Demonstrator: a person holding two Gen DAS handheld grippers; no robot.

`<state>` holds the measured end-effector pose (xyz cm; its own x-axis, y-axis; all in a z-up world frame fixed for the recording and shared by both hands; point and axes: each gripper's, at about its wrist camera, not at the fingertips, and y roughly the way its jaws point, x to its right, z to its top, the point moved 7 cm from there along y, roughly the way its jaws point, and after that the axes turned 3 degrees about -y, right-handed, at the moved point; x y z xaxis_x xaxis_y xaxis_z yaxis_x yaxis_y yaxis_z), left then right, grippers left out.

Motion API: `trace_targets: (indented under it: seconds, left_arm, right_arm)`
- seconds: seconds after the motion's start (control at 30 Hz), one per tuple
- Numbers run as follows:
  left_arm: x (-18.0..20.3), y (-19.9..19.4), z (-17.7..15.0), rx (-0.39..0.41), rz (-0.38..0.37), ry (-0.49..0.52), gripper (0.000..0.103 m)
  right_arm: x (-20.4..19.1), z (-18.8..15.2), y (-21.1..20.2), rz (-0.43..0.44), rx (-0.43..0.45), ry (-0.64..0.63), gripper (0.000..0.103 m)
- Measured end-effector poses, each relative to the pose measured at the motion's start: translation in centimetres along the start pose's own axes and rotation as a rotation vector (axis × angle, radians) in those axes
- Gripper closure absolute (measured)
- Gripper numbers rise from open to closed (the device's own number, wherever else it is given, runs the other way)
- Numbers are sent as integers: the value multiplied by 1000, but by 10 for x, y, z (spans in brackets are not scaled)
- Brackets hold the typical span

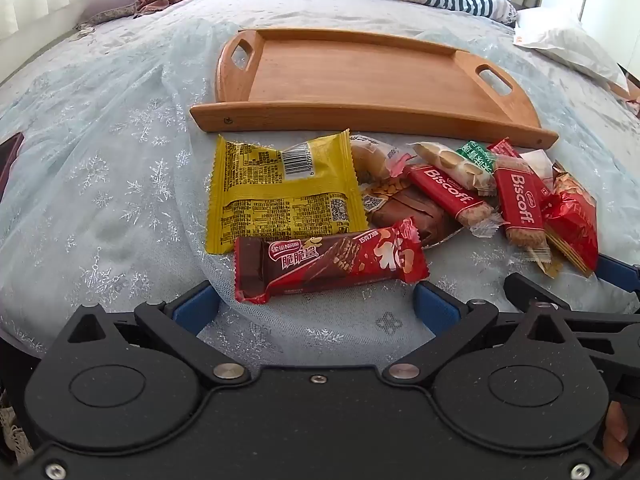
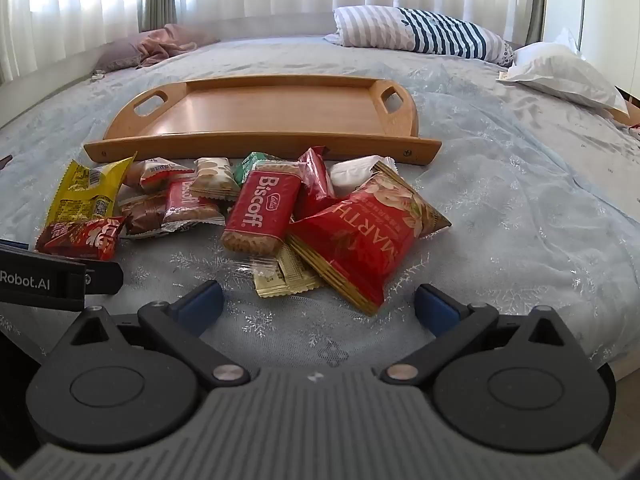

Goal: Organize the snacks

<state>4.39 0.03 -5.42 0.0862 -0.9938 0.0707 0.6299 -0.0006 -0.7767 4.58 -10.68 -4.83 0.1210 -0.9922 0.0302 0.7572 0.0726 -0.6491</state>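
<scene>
Snack packets, among them a red-brown Nestlé wafer bar [image 1: 330,260] and a red Biscoff biscuit pack [image 2: 262,210], lie heaped on the pale blue bedspread [image 2: 520,220] just before the shallow wooden handled tray [image 1: 360,76]. Left gripper [image 1: 316,308] and right gripper [image 2: 318,306] both hover spread apart, holding nothing.

I see a honey-brown wooden tray [image 1: 360,76], a yellow packet [image 1: 280,196], red Biscoff wrappers [image 2: 262,204], and a pale blue snowflake-patterned bedspread [image 1: 112,184].
</scene>
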Motion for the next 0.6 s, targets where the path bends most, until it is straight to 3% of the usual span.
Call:
trace_targets:
  seconds: [0.17,0.6]
  left_arm:
    - [-3,-3,-3,35,3,3,0]
    - [-6,1,-1,26,7,11,0]
  right_arm:
    - [0,0,0,-2,1,-3,0]
    - [-1,0,1,-1,3,-8,0]
